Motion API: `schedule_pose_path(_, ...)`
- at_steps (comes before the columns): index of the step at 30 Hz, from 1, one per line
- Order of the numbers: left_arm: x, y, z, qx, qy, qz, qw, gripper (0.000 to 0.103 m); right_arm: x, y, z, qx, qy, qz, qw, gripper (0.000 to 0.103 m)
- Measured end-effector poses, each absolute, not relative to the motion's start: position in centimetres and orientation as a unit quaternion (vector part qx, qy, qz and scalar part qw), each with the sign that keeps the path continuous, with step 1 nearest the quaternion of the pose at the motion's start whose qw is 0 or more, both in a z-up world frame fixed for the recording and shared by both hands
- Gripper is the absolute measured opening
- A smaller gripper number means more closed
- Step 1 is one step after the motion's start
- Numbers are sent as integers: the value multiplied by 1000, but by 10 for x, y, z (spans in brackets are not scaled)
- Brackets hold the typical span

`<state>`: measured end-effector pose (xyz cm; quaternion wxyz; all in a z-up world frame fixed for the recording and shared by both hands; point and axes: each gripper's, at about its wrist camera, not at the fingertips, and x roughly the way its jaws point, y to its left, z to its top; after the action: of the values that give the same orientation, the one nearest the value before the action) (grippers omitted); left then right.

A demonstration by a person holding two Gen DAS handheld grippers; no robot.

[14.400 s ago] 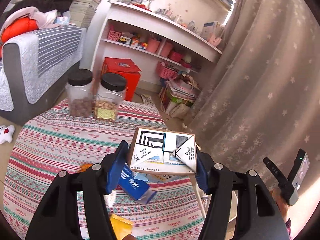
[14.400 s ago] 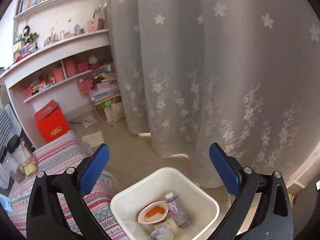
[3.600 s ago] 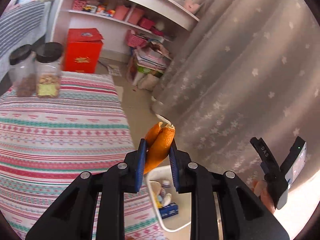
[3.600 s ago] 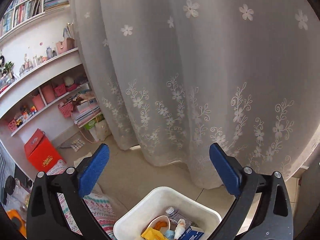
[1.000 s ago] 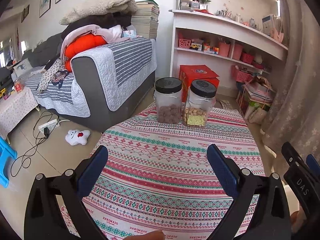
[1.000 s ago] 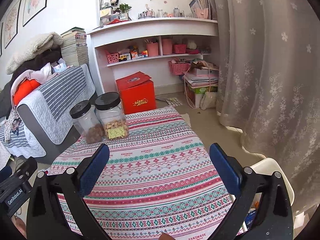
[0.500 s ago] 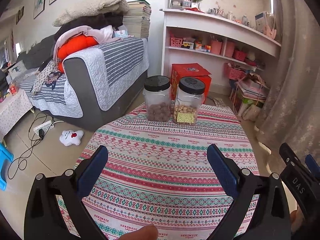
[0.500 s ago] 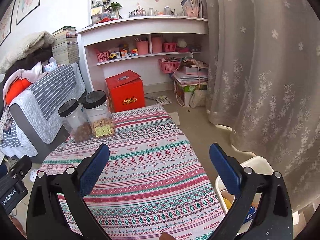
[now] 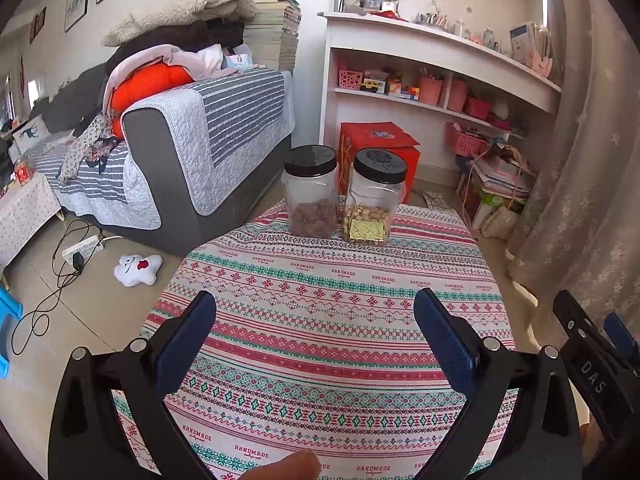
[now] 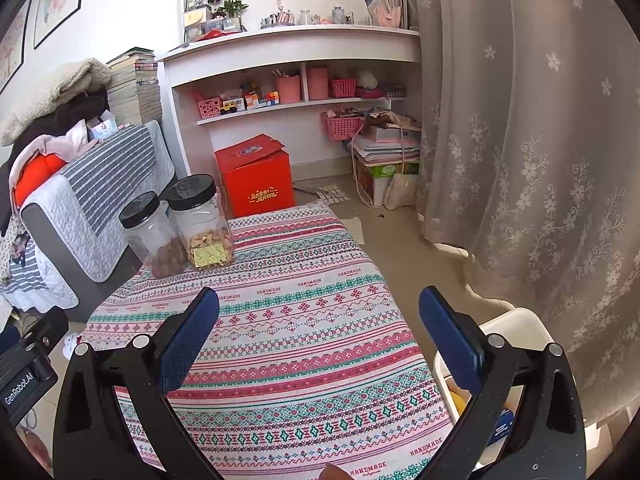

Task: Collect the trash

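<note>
- While both hover above the table, left gripper (image 9: 314, 338) and right gripper (image 10: 319, 332): blue-padded jaws wide apart, nothing held
- Striped patterned tablecloth (image 9: 340, 312): two black-lidded clear plastic jars (image 9: 342, 196) only
- White plastic bin (image 10: 516, 332), beside table under right gripper: holds collected scraps; likely light, crushable, best pinched at edges

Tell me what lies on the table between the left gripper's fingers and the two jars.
Only bare patterned tablecloth. In the left wrist view nothing lies between the open left gripper and the two jars; the right wrist view agrees.
</note>
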<state>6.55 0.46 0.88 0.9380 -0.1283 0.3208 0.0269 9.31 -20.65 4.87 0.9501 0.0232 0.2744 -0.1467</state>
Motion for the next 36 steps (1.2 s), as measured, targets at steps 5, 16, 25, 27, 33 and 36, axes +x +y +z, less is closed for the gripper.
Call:
schedule_pose_path(5,66,4,8,-126,322,26,938,96,93,-203,48,21,275,-141,951,96)
schedule_pose_path(16,66,4,6,-121,323,29,938,96,93,-201,46,20,279,-134,951,96)
schedule_pose_path(25,66,5,5,-121,319,28,940,95,92,-199,45,17,280,-129,951,96)
schedule_pose_path(27,66,5,5,-118,314,27,942,92,92,-198,46,17,280,-130,951,96)
schedule_pose_path(33,67,5,7,-115,315,29,942,91,91,-199,45,17,277,-128,952,96)
schedule_pose_path(36,66,4,8,-116,315,29,942,94,90,-199,44,15,277,-126,952,96)
